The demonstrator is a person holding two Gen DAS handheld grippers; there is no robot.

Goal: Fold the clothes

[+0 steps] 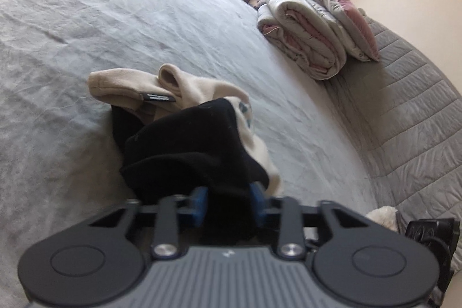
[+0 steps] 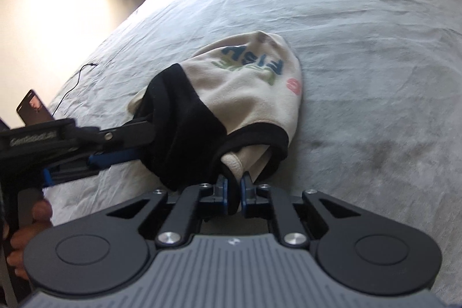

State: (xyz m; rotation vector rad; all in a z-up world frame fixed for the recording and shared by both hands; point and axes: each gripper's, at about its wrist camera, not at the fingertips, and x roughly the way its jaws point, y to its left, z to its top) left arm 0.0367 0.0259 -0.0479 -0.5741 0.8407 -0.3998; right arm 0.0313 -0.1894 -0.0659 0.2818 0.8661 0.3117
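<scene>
Garment: a cream sweatshirt (image 2: pixel 245 88) with black trim and a coloured print lies bunched in the centre of the frame, on the grey bed (image 2: pixel 361 48).
Left gripper (image 1: pixel 228 202): its blue fingers (image 1: pixel 199 201) are clenched on the black fabric (a thick fold fills the gap).
Right gripper (image 2: pixel 234 189): fingers nearly together, pinching a cream edge of the garment.
Upper right of the left view: a folded quilt (image 1: pixel 303 33) and a pillow (image 1: pixel 343 16).
Left edge of the right view: a hand (image 2: pixel 26 233) on the other gripper's handle.
</scene>
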